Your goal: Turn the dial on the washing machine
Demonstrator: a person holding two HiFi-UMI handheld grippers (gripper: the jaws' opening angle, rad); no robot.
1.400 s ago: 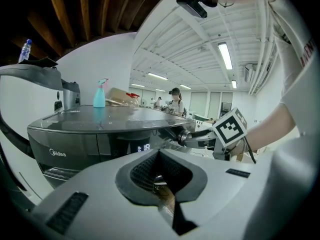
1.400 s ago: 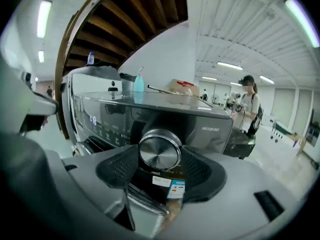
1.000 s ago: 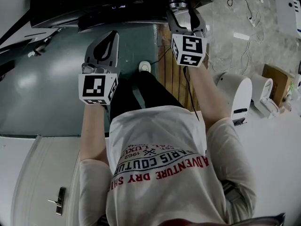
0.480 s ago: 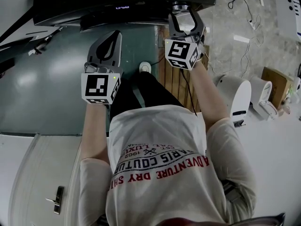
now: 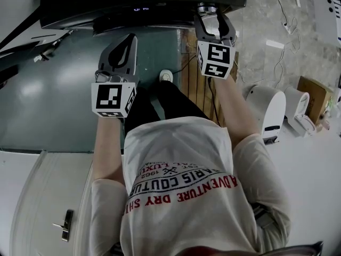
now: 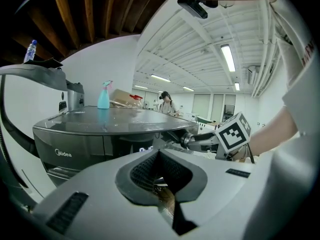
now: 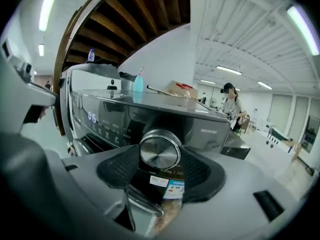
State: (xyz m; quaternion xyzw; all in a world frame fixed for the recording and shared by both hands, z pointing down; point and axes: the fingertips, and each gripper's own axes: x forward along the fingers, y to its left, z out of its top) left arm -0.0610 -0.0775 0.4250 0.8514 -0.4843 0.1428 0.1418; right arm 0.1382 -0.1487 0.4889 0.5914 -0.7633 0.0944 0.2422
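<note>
Dial (image 7: 160, 151) on the washing machine's (image 7: 210, 129) front edge sits pinched in the right gripper's (image 7: 160, 164) just-closing jaws; twist squarely, without slipping.

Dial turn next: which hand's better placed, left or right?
Right. The right tool straddles the round silver metal dial on the dark grey washing machine; its jaws have just been closing and the pads look pressed on its rim. The left tool hangs shut and empty, short of the panel.
</note>
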